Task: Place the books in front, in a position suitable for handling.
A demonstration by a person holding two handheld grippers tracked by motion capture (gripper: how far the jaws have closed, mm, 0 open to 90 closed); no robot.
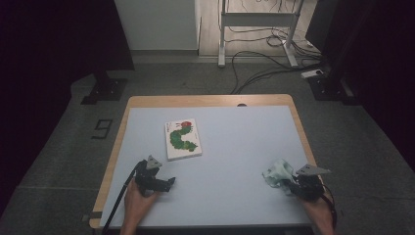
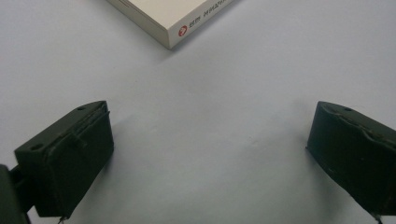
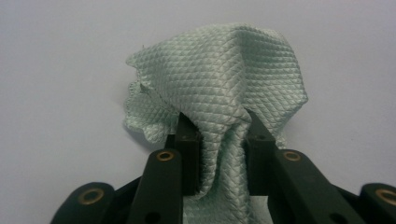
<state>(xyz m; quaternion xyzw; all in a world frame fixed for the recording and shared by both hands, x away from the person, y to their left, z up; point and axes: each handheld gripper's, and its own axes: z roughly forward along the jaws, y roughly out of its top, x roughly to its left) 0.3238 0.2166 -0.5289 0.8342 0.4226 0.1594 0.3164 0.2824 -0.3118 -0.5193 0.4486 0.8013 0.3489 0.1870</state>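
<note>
Table [image 1: 235, 161]: a pale grey top with a wooden edge is seen from above; the book, the cloth and both grippers are found on or over it.
Book [image 1: 183, 139]: laid flat left of the table's middle, its cover marked with a green caterpillar; one corner [image 2: 170, 28] is seen just ahead of the left gripper.
Left gripper [image 1: 159, 182]: held near the front left edge, close to the book but apart from it; the jaws are spread wide, with bare table between them.
Right gripper [image 1: 288, 185]: held near the front right edge; the jaws are closed narrowly on a fold of the cloth.
Cloth [image 3: 224, 84]: pale green and quilted, bunched upward from the pinch, well apart from the book.
</note>
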